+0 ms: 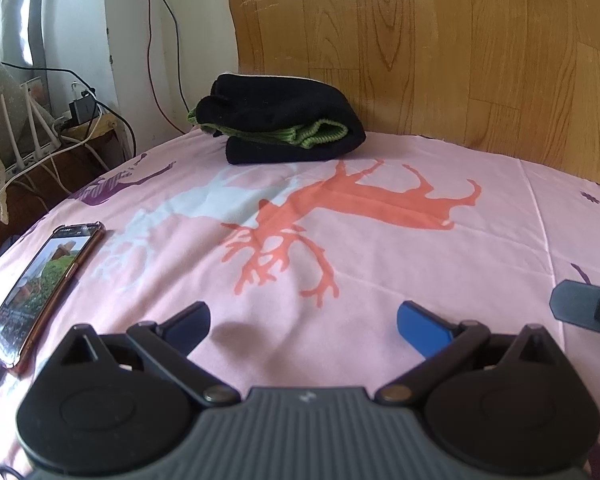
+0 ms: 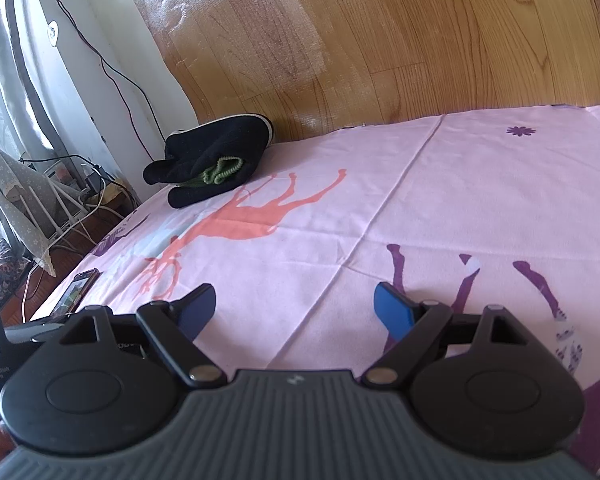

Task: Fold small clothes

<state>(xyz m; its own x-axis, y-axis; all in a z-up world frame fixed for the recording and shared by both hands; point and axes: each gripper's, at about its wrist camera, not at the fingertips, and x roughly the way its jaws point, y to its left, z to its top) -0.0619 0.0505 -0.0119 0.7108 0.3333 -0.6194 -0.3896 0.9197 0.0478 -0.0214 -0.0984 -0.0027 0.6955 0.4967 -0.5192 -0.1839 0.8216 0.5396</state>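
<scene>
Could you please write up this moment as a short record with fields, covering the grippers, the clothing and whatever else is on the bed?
surface: pink deer-print bedsheet
clothing: black garment with green trim, folded, lying at the far edge by the wooden headboard
left gripper: open, empty, above the sheet
right gripper: open, empty, above the sheet
contact with clothing: none
other items: phone, screen lit, near the sheet's left edge
</scene>
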